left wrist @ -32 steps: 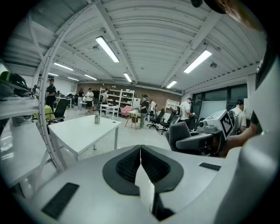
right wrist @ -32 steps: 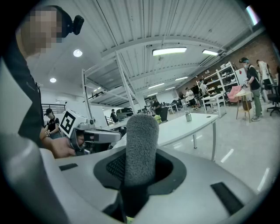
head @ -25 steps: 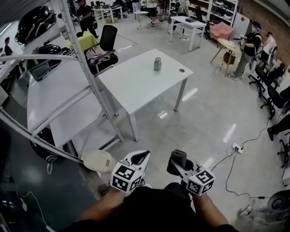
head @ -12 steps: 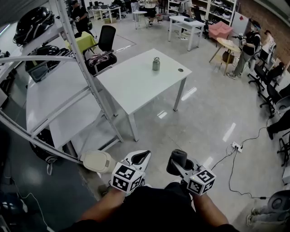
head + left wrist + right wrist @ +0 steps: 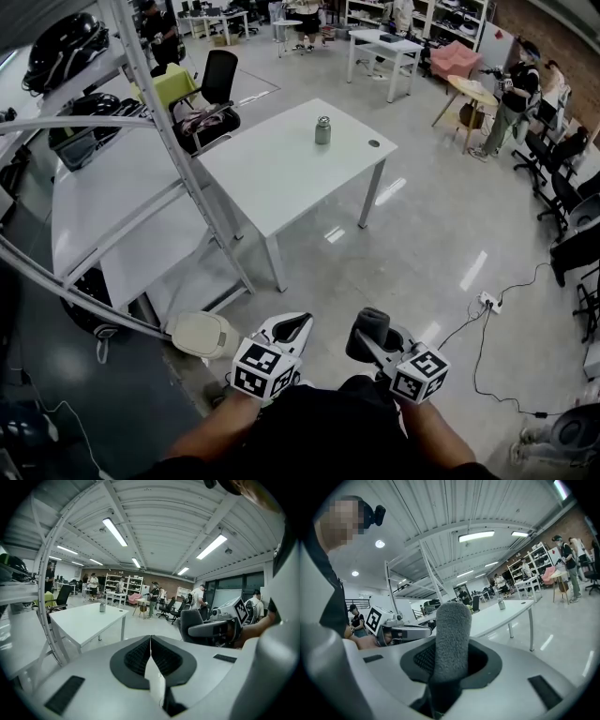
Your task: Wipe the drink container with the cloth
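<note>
A small metal drink container (image 5: 322,130) stands on the far part of a white table (image 5: 281,173); it also shows as a tiny flask (image 5: 102,607) in the left gripper view and a small flask (image 5: 501,604) in the right gripper view. My left gripper (image 5: 293,327) is held low near my body, shut with nothing between its jaws. My right gripper (image 5: 367,335) is beside it, shut on a rolled grey cloth (image 5: 451,637) that stands up between the jaws. Both grippers are well away from the table.
A metal rack (image 5: 141,141) with shelves stands to the left of the table. A round pale object (image 5: 202,332) lies on the floor by the rack. A power strip with cable (image 5: 487,304) lies at the right. Chairs, desks and people fill the far room.
The view has shifted slightly. Both grippers stay in the same place near my body, and the cloth remains held.
</note>
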Motion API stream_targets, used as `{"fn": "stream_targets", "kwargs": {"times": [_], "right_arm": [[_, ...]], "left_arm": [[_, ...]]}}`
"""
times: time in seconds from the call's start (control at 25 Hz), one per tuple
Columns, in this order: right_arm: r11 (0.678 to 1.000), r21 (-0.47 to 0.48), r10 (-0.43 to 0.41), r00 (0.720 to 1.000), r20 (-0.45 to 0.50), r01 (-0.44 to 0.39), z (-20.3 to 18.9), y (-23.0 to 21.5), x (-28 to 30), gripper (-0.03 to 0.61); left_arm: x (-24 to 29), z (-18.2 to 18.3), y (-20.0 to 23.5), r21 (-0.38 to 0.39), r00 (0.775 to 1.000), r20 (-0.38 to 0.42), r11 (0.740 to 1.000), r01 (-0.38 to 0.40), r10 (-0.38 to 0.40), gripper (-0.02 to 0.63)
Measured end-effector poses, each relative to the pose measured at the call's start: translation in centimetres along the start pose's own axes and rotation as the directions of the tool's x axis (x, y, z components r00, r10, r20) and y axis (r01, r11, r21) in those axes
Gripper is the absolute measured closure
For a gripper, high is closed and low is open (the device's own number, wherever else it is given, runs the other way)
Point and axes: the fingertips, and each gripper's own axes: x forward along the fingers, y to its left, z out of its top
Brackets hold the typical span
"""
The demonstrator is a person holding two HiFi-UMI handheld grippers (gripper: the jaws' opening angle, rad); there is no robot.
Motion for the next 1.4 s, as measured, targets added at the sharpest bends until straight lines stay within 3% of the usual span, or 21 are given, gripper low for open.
{"fn": "stream_targets", "kwargs": {"times": [0.4, 0.68, 0.96, 1.24, 1.4], "right_arm": [[1.000, -0.014, -0.003, 1.000, -0.020, 0.003, 0.4, 0.0, 1.0, 0.466], [0.999, -0.019, -0.031, 0.999, -0.019, 0.030, 1.6, -2.6, 1.5, 0.466], [1.000, -0.017, -0.020, 1.000, -0.005, 0.020, 4.3, -7.7, 2.6, 0.465], [0.996, -0.088, -0.004, 1.000, 0.023, 0.006, 8.8, -14.8, 4.7, 0.465], [0.995, -0.093, 0.023, 1.000, 0.020, -0.021, 11.0, -18.8, 5.0, 0.465]], "left_arm": [[0.2, -0.6, 0.6, -0.015, 1.000, -0.020, 1.000, 0.013, -0.013, 0.597], [2.4, 0.6, 1.7, -0.047, 1.000, 0.019, 0.999, -0.005, 0.006, 0.597], [7.0, 2.3, 2.3, -0.057, 1.000, 0.000, 0.998, -0.017, 0.017, 0.597], [13.2, 6.9, 3.9, -0.030, 0.997, 0.047, 0.997, -0.067, 0.068, 0.597], [17.4, 8.9, 4.1, -0.055, 0.996, 0.045, 0.996, -0.075, 0.078, 0.597]]}}
